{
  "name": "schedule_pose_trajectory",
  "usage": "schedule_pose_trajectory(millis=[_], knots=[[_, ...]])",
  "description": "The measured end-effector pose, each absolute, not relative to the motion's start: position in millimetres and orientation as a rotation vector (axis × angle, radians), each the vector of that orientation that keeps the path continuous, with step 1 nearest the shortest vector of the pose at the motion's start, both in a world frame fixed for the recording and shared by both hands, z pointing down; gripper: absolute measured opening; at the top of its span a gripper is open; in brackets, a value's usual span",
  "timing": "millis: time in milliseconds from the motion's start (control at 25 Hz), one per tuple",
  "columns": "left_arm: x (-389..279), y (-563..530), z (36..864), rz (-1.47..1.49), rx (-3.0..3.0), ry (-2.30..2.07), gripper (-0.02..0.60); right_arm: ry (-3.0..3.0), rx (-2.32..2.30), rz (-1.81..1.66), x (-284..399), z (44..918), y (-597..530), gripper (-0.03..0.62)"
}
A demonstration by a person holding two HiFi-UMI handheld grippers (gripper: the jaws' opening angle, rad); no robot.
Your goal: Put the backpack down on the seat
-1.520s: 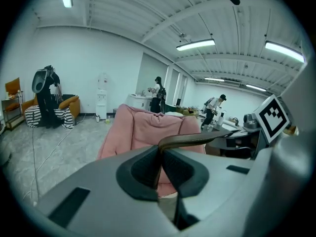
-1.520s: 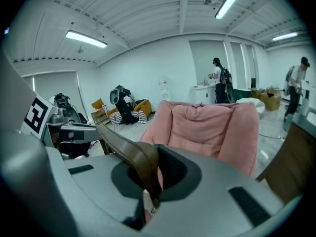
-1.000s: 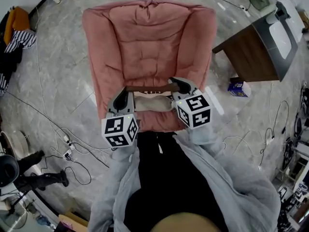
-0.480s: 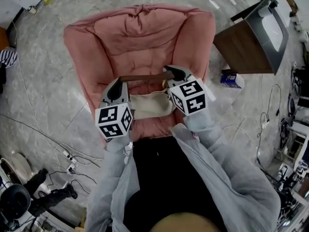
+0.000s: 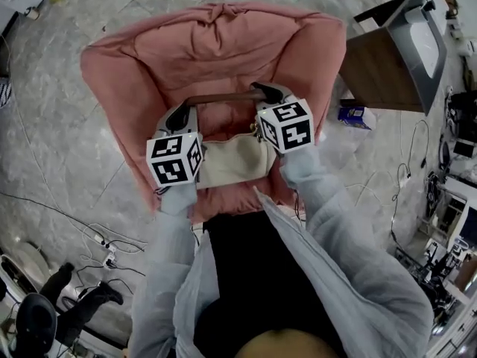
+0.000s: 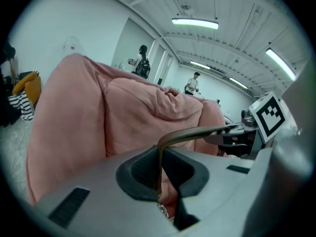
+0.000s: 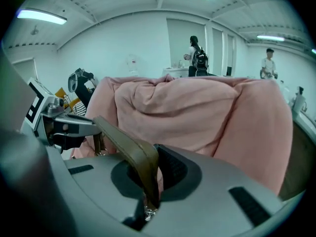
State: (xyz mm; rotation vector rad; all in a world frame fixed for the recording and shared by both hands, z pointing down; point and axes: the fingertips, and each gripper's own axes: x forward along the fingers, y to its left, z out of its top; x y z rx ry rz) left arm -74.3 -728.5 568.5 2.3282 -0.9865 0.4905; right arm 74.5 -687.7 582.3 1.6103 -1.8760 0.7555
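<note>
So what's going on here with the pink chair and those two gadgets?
A person holds a gripper in each hand. The left gripper and right gripper are both shut on the brown strap of a beige backpack, one near each end. The backpack hangs over the seat of the pink armchair; I can't tell if it touches the seat yet.

Grey marbled floor [image 5: 67,170] spreads all round, with loose cables [image 5: 110,258] at the near left. A dark wooden desk [image 5: 375,71] stands far right, a blue box [image 5: 350,115] just beside it. White walls [image 7: 133,38] rise under lit ceiling strip lights [image 6: 194,22].
</note>
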Motion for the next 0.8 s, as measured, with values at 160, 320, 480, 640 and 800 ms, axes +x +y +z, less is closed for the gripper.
schedule_pose_trajectory(millis=[160,320,480,640,800], knots=[[-71,-722,612,0.601,2.239,-0.971,0.037,-1.781,1.584,0.842,75,632,-673,0.009],[-72,-712,644,0.69,2.195,-0.95,0.037,-1.72,1.521,0.92,72,669,-652,0.009],[-67,-708,648,0.655,2.218,-0.923,0.038,-1.724,1.517,0.952,72,674,-649,0.009],[-68,-707,648,0.66,2.225,-0.934,0.038,-1.756,1.494,0.945,69,674,-649,0.011],[-66,-704,649,0.681,2.228,-0.907,0.038,-1.78,1.459,0.948,64,674,-648,0.012]])
